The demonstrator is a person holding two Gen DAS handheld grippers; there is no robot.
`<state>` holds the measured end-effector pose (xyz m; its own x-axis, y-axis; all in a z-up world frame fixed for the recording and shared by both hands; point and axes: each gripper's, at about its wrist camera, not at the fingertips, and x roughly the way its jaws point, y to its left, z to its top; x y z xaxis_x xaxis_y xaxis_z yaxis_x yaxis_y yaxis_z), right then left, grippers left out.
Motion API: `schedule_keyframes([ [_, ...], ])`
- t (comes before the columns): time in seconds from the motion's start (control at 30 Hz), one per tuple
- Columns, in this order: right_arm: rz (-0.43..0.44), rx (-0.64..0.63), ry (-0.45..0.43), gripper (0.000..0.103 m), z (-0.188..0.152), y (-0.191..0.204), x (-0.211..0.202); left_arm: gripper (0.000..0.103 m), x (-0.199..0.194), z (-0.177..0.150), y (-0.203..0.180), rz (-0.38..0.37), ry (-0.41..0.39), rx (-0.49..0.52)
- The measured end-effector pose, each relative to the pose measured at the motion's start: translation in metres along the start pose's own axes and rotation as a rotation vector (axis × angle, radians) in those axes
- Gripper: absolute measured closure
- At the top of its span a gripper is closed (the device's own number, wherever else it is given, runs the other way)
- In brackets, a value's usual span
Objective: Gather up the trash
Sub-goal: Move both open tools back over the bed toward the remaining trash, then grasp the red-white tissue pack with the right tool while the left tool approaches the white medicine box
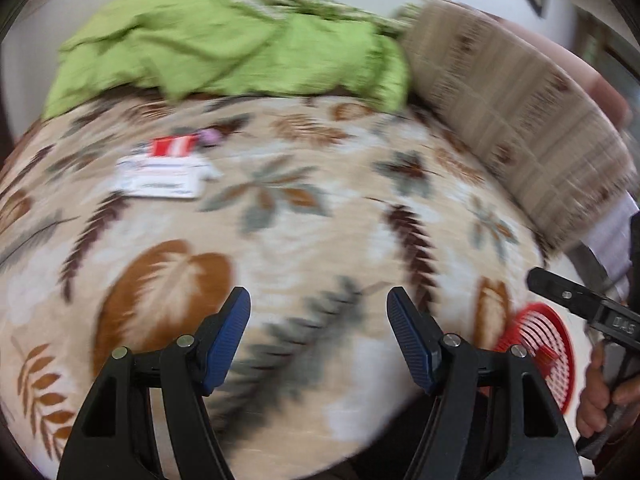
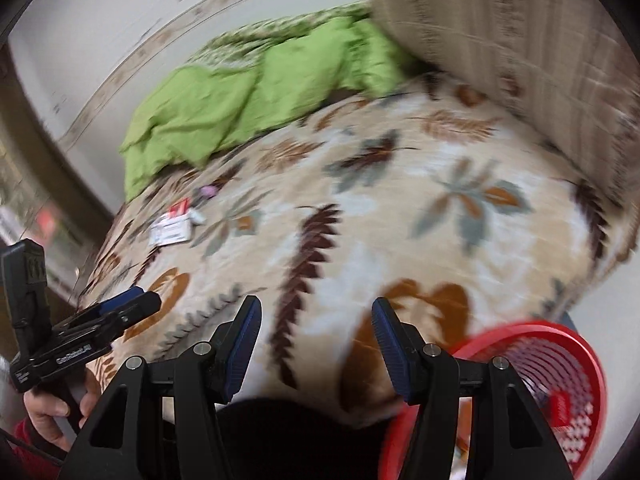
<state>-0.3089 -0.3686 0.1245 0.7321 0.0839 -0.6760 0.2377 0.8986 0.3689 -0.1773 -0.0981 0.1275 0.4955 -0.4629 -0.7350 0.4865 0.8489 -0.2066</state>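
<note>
blur: trash papers [image 1: 160, 172] unreadable | red basket [image 2: 560, 392] cut by edge

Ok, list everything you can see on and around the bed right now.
Leaf-print blanket: one, beige and brown, covers bed.
Green cloth: one, crumpled at far edge.
Striped cushion: one, tan, far right.
White packet: one, far left of blanket.
Red-white wrapper: one, just beyond the packet.
Purple scrap: one, beside wrapper, blurred.
Red basket: one, off near right edge, a red item inside.
Left tool: open, empty.
Right tool: open, empty.
</note>
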Motion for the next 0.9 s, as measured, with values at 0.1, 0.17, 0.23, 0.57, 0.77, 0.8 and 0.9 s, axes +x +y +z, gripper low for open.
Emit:
schedule_keyframes([
  [0.1, 0.055, -0.040, 0.019, 0.042, 0.016, 0.027, 0.023, 0.033, 0.006, 0.003, 0.035, 0.068, -0.006, -0.096],
  [0.17, 0.088, -0.078, 0.037, 0.042, 0.025, 0.045, 0.040, 0.033, 0.011, 0.006, 0.057, 0.112, -0.014, -0.156],
  [0.23, 0.116, -0.111, 0.059, 0.042, 0.036, 0.066, 0.062, 0.033, 0.017, 0.010, 0.079, 0.178, -0.024, -0.219],
  [0.57, 0.210, -0.166, 0.155, 0.053, 0.087, 0.145, 0.182, 0.033, 0.042, 0.016, 0.162, 0.360, -0.132, -0.473],
  [0.77, 0.211, -0.187, 0.173, 0.059, 0.118, 0.183, 0.249, 0.033, 0.039, 0.017, 0.175, 0.444, -0.162, -0.458],
  [0.8, 0.206, -0.191, 0.179, 0.061, 0.123, 0.188, 0.261, 0.033, 0.038, 0.018, 0.175, 0.455, -0.168, -0.454],
  [0.9, 0.198, -0.194, 0.203, 0.062, 0.132, 0.195, 0.290, 0.033, 0.035, 0.020, 0.179, 0.477, -0.182, -0.453],
])
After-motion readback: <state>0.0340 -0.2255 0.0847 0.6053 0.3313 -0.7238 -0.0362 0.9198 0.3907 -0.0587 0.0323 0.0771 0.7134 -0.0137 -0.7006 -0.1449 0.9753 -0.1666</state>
